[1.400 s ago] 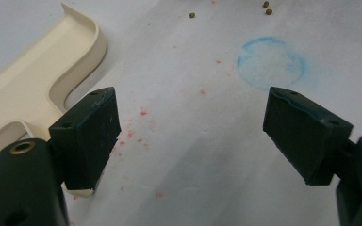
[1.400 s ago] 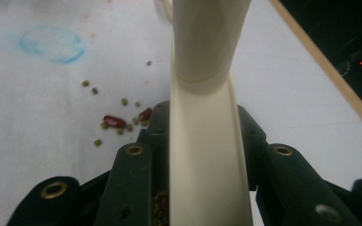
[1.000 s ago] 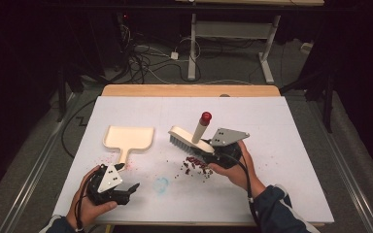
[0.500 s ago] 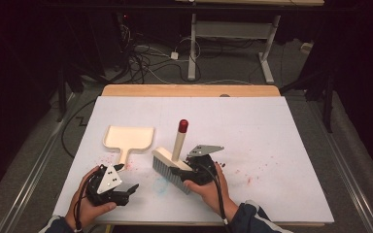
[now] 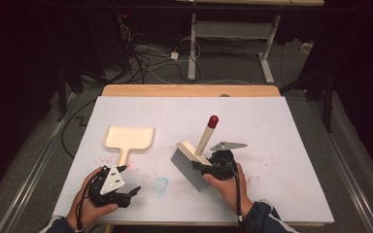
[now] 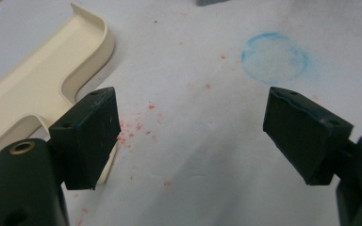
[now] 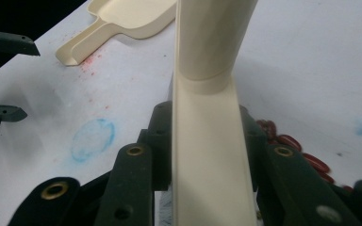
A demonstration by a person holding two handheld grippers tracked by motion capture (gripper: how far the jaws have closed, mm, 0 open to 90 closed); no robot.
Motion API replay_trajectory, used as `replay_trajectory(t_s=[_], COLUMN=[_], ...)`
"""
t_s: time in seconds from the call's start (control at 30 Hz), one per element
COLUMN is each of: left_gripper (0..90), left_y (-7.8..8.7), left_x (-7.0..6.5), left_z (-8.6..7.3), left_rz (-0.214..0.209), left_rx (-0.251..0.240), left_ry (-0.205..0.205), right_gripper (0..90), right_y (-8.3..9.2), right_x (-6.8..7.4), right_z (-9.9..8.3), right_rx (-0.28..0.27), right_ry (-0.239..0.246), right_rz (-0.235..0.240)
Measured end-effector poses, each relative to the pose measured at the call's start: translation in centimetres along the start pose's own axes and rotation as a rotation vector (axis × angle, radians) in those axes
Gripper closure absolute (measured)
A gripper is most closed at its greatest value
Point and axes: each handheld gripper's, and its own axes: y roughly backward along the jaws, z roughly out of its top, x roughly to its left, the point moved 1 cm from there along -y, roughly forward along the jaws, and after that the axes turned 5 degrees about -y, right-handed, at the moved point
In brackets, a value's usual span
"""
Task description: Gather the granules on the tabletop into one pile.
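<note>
A cream brush (image 5: 190,166) with grey bristles and a red-tipped handle (image 5: 212,121) stands tilted on the white table, bristles down. My right gripper (image 5: 203,168) is shut on its cream head; in the right gripper view the brush (image 7: 207,94) rises between the jaws of that gripper (image 7: 207,141). A cream dustpan (image 5: 128,138) lies flat at the left, handle toward me. My left gripper (image 5: 127,192) rests open near the front edge, just below the dustpan handle (image 6: 37,89), with nothing between the jaws (image 6: 193,127).
A blue ring mark (image 5: 161,185) sits between the two grippers. Red specks (image 6: 136,127) dot the table by the dustpan handle. Dark red pieces (image 7: 292,143) lie beside the right gripper. The table's front edge (image 5: 199,224) is close to both hands.
The right gripper carried the brush left and toward me, then back a little to the right. The dark pile seen a second ago is now hidden in the high view. The left gripper stayed put.
</note>
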Motion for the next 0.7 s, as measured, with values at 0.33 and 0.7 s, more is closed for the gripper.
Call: replay_trajectory(t_s=[0.33, 0.7], left_gripper=[18.5, 18.5], left_y=[-0.2, -0.4], left_x=[-0.1, -0.2], left_z=[0.2, 0.2], left_rz=[-0.010, -0.016], left_rx=[0.009, 0.019], left_ry=[-0.011, -0.012], right_gripper=[67.5, 67.4], right_y=[2.9, 7.0], right_x=[-0.8, -0.3], right_z=[0.9, -0.1], right_rx=[0.008, 0.039], right_ry=[0.130, 0.506], right_rz=[0.082, 0.292])
